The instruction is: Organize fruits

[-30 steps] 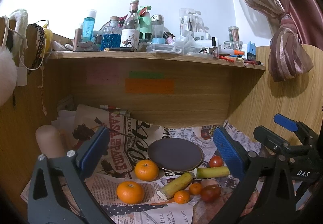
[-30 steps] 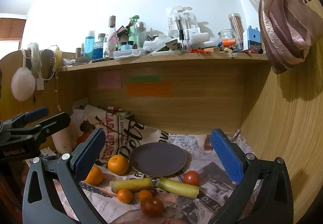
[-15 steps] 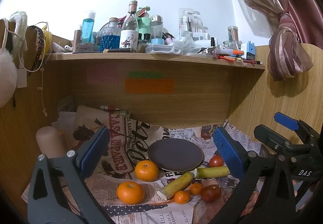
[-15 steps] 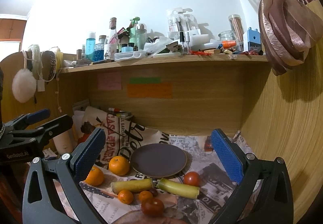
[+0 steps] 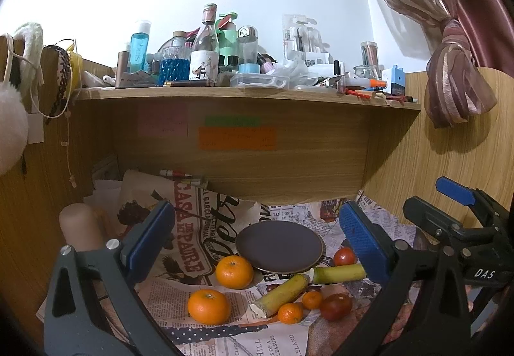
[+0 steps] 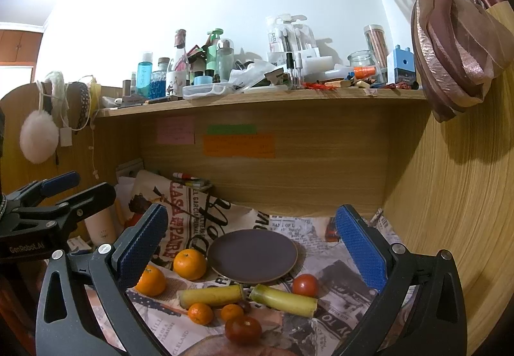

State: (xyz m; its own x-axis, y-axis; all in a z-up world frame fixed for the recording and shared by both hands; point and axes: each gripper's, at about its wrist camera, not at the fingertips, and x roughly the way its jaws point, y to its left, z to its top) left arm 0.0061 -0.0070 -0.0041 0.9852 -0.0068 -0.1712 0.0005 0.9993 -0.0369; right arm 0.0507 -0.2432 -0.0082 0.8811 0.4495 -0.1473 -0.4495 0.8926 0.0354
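Note:
A dark round plate (image 5: 279, 246) (image 6: 252, 254) lies empty on newspaper under the shelf. In front of it lie two large oranges (image 5: 234, 271) (image 5: 208, 306), two small mandarins (image 5: 290, 313) (image 5: 312, 299), two yellow-green stalk pieces (image 5: 280, 290) (image 5: 339, 272) and two tomatoes (image 5: 344, 256) (image 5: 335, 306). The right wrist view shows the same fruit, with a dark tomato (image 6: 243, 329) nearest. My left gripper (image 5: 253, 237) is open and empty above the fruit. My right gripper (image 6: 250, 240) is open and empty too, and shows at the right of the left wrist view (image 5: 456, 227).
A wooden shelf (image 5: 244, 94) crowded with bottles and jars overhangs the back. Wooden side panels close in left and right. A beige cup (image 5: 78, 227) stands at the left. A tied curtain (image 6: 449, 44) hangs at the right. Sticky notes (image 5: 236, 137) are on the back panel.
Both views have shifted very slightly. The fruit and plate have not moved, and both grippers stay open.

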